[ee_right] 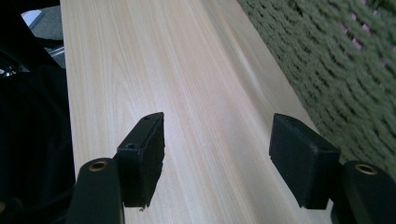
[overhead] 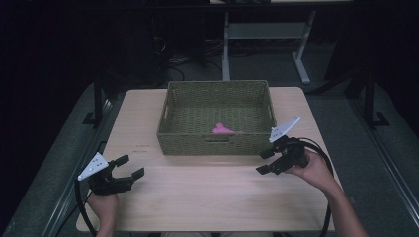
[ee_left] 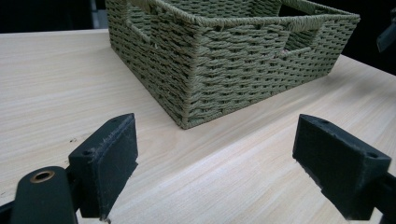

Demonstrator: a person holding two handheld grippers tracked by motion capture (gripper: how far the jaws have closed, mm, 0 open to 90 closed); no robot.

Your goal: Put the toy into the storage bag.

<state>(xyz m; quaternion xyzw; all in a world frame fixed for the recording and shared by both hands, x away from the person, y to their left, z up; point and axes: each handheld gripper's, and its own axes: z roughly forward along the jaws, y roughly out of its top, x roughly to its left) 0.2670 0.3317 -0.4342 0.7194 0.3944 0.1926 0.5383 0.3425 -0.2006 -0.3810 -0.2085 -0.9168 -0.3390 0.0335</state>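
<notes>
Now both grippers hang empty over the table (overhead: pixel 207 197), jaws apart.
Left gripper (overhead: pixel 132 166) sits near the front left corner, right gripper (overhead: pixel 263 162) by the basket's (overhead: pixel 216 144) front right corner; pink thing (overhead: pixel 222 130) lies inside the basket, against its front wall.

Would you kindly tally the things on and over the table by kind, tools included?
Basket: 1
Pink thing inside the basket: 1
Tools, both open and holding nothing: 2, left tool and right tool
Total: 4
</notes>
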